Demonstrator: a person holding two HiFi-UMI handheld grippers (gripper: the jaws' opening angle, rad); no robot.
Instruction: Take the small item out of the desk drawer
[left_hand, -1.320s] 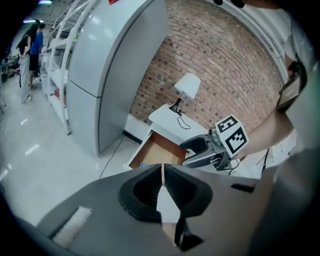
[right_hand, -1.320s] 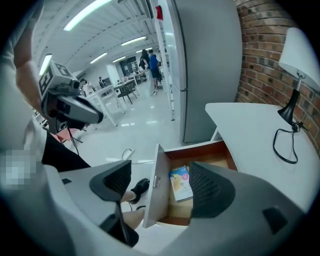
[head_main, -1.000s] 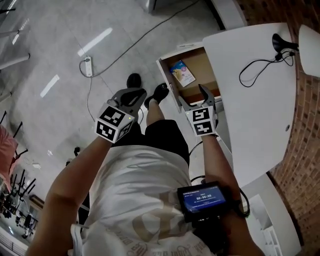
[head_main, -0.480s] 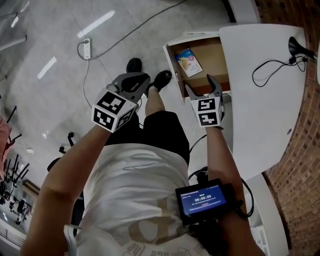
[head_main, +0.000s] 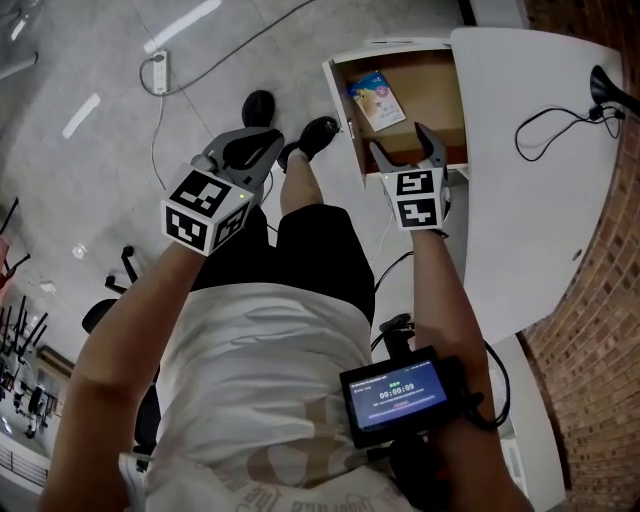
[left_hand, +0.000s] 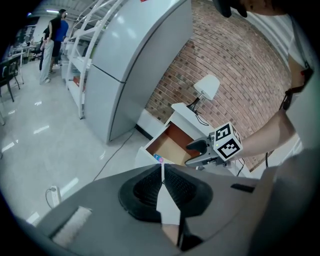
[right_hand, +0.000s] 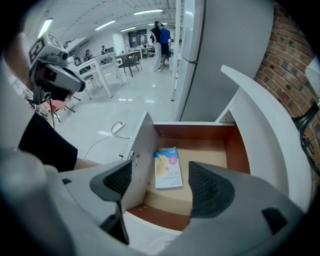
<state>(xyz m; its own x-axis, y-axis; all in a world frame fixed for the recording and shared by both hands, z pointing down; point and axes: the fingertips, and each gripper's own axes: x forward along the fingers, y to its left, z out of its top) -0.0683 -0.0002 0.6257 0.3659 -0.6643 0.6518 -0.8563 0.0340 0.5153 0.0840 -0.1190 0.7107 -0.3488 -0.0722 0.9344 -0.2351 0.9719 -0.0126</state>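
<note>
**Two grippers up, drawer open, packet not yet picked**

We see the desk drawer (head_main: 343, 96) pulled out from under the white desk top (head_main: 520, 210), so its inside is open from above. The small item, a flat printed packet (right_hand: 167, 168), lies flat on the drawer floor close to the left side wall, and nothing touches it.

The right gripper (head_main: 395, 138) hangs over the near edge of the drawer with its jaws spread wide and nothing between them. In the right gripper view the packet sits framed in the gap. We judge the gripper is lined up this way for a reach down and in.

The left gripper (head_main: 256, 150) is off to the side above the floor, well apart from the drawer, with its jaws pressed together on nothing. It looks parked out of the way.

Next we expect a descent onto the packet. It is thin and flat, so getting an edge may be hard, and the nearby wall leaves little room for the jaw on that side.
</note>
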